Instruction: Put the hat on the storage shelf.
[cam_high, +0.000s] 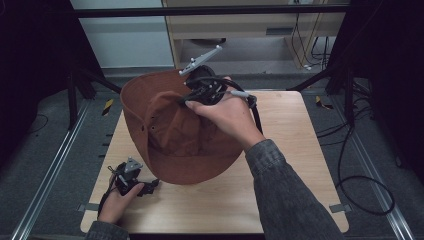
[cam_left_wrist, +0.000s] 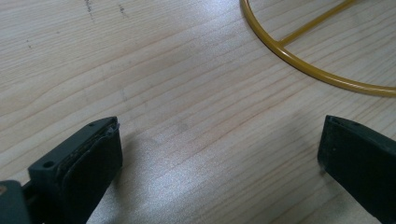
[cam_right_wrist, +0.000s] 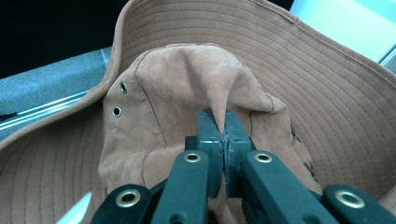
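Overhead, right gripper (cam_high: 192, 97) jaws pinch the suede hat (cam_high: 170, 135); left gripper (cam_high: 150, 187) jaws gape

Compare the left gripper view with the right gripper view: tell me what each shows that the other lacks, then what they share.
The left gripper view has the bare wooden table close below, and part of a yellow wire ring with a straight spoke lying on it; the left gripper has its jaws wide apart with nothing between them. The right gripper view has the brown brimmed hat, its two metal eyelets and stitched brim; the right gripper is shut on a fold of the crown. Both look along two black jaws rising from the bottom.
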